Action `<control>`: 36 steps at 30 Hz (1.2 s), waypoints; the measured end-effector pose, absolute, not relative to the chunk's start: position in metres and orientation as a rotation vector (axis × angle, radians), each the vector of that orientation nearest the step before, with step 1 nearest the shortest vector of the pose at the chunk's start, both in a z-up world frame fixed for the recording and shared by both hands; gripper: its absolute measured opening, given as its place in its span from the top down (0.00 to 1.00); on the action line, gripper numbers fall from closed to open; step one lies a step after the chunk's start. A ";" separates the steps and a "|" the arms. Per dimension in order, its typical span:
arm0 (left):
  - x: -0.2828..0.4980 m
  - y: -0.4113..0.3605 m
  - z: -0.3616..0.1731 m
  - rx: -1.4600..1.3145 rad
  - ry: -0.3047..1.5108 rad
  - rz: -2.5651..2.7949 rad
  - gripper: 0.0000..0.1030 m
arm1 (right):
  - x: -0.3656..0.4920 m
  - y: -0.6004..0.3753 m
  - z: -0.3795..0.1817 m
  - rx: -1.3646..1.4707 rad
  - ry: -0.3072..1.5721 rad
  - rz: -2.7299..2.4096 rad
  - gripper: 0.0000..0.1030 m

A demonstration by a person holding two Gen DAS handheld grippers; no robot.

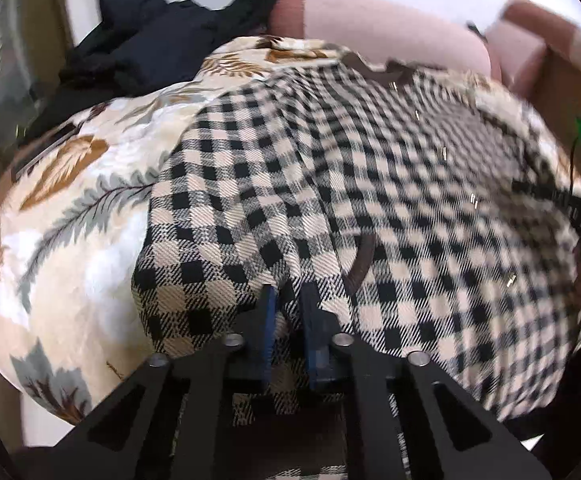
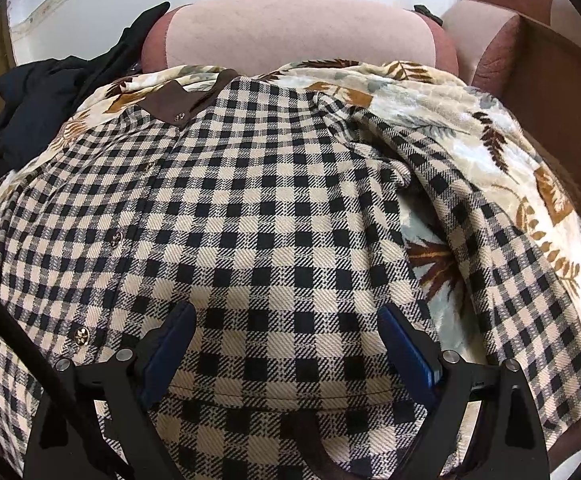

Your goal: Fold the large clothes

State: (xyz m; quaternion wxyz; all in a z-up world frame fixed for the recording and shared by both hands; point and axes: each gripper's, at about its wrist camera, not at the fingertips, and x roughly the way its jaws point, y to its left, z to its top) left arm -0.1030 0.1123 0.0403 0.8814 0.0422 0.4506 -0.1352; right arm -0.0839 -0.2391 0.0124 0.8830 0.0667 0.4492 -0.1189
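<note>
Two tongs at checked shirt, spread over leaf-print blanket below pink cushion. Left tongs clenched on hem fabric; right tongs released, straddling hem. Step: gripping bottom edge. Next, likely: right pinch, lift hem toward brown collar.

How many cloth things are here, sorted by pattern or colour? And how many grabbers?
Checked: 1, the checked garment
Leaf-patterned: 1, the leaf-print blanket
Dark: 1, the dark clothes heap
Grabbers: 2, the left gripper pinching the checked cloth, and the right gripper open
Total: 5
</note>
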 end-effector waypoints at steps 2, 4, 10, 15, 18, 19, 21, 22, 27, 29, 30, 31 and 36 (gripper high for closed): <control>-0.100 0.122 0.050 0.053 0.917 -0.257 0.97 | -0.084 -0.240 0.013 0.133 0.932 -0.251 0.08; -0.093 0.135 0.062 0.015 0.892 -0.224 0.97 | -0.085 -0.240 0.014 0.129 0.927 -0.255 0.08; -0.047 0.195 0.093 -0.104 0.841 -0.079 0.97 | -0.086 -0.237 0.017 0.101 0.914 -0.258 0.08; 0.001 0.251 0.100 -0.176 0.828 0.070 0.97 | -0.085 -0.230 0.014 0.069 0.917 -0.253 0.09; 0.025 0.276 0.098 -0.204 0.816 0.152 0.97 | -0.083 -0.226 0.011 0.051 0.924 -0.251 0.09; 0.035 0.287 0.098 -0.218 0.808 0.188 0.97 | -0.082 -0.224 0.009 0.043 0.927 -0.250 0.09; 0.047 0.301 0.096 -0.247 0.801 0.221 0.97 | -0.081 -0.223 0.007 0.034 0.930 -0.246 0.09; 0.056 0.310 0.096 -0.275 0.799 0.236 0.97 | -0.080 -0.222 0.006 0.030 0.933 -0.243 0.09; 0.082 0.333 0.093 -0.315 0.791 0.285 0.97 | -0.076 -0.216 -0.001 0.006 0.942 -0.238 0.09; 0.093 0.338 0.091 -0.320 0.790 0.302 0.97 | -0.074 -0.215 -0.003 -0.006 0.945 -0.238 0.09; 0.098 0.341 0.089 -0.322 0.787 0.318 0.97 | -0.074 -0.214 -0.003 -0.008 0.942 -0.238 0.09; 0.101 0.343 0.087 -0.320 0.782 0.340 0.97 | -0.074 -0.214 -0.003 -0.007 0.941 -0.237 0.09; 0.106 0.374 0.071 -0.373 0.790 0.419 0.97 | -0.073 -0.219 -0.007 0.032 0.945 -0.225 0.09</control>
